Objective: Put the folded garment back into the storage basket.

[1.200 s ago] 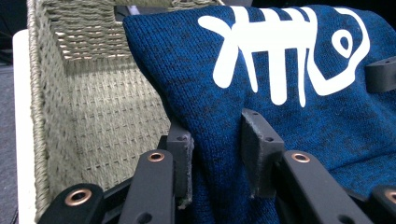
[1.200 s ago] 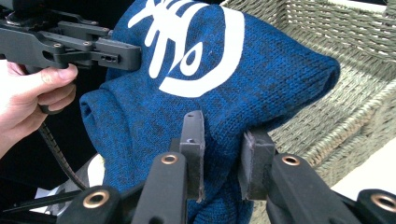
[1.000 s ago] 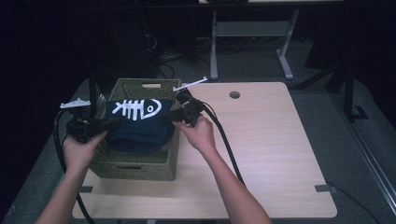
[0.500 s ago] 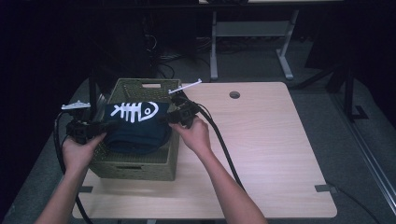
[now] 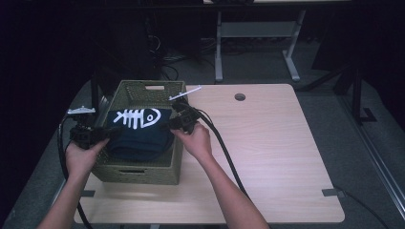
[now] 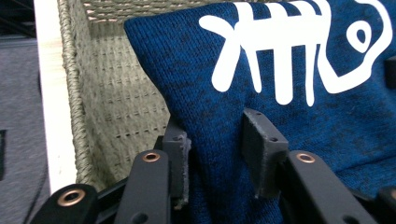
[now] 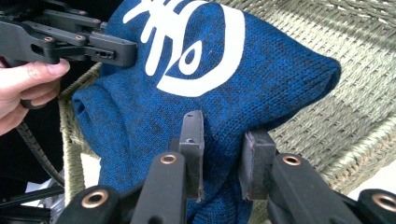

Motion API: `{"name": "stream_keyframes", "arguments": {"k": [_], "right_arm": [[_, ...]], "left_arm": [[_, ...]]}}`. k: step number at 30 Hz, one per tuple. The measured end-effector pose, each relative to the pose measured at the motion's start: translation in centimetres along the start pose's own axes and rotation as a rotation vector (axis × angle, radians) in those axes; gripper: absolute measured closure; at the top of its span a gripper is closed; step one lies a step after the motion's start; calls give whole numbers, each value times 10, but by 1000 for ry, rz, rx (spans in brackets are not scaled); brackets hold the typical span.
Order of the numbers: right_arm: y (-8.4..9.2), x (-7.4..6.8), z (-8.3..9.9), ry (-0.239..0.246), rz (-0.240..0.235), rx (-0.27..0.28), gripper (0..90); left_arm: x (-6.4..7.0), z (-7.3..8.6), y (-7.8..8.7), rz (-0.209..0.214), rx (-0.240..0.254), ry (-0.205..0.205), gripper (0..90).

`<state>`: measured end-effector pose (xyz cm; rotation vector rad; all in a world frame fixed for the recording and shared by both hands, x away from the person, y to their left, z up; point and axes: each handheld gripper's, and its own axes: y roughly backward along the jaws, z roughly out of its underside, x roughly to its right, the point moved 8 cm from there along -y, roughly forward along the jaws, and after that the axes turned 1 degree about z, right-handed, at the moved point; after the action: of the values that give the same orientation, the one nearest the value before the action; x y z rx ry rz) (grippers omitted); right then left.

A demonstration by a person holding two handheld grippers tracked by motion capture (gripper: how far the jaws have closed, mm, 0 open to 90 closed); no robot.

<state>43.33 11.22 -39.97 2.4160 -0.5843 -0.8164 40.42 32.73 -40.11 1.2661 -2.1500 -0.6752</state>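
A dark blue knit sweater [image 5: 141, 136] with a white fish-skeleton print hangs between both grippers, sagging into the green woven basket [image 5: 143, 174]. My left gripper [image 5: 111, 134] pinches a fold at the sweater's left end; its jaws have just been opening a little, and the fabric [image 6: 280, 60] still sits between the pads [image 6: 217, 140]. My right gripper [image 5: 168, 127] is shut on the right end, and a bunch of knit [image 7: 233, 70] is squeezed between its pads [image 7: 224, 144]. The right gripper view also has the left gripper [image 7: 123, 50] and its hand across the sweater.
The basket stands at the left of a light wooden table [image 5: 286, 143]; its woven walls [image 6: 116, 93] [image 7: 364, 93] surround the sweater. A cable hole [image 5: 239, 97] lies at the table's far edge. Black cables trail from both grippers. The floor around is dark, with desk legs behind.
The sweater has sunk lower into the basket, and the right gripper has come down with it. The left hand has hardly moved.
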Motion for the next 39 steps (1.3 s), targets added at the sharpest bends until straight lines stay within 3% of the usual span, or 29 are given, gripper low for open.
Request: {"name": "stream_keyframes", "arguments": {"k": [10,22,34,37,38,39], "right_arm": [[-10,5,8,-5,6,-25,730],[-17,6,13,31,46,-57,716],[-17,4,14,45,58,-61,697],[-19,4,14,53,66,-66,648],[-18,5,14,69,96,-69,513],[-17,6,13,72,110,-68,496]], "left_arm": [[-6,7,-8,-5,-31,20,644],[-8,10,-13,-21,-60,7,643],[-9,11,-15,-45,-79,6,637],[-11,11,-15,-63,-84,7,597],[-14,10,-14,-97,-72,21,587],[-15,10,-13,-121,-67,32,583]]}}
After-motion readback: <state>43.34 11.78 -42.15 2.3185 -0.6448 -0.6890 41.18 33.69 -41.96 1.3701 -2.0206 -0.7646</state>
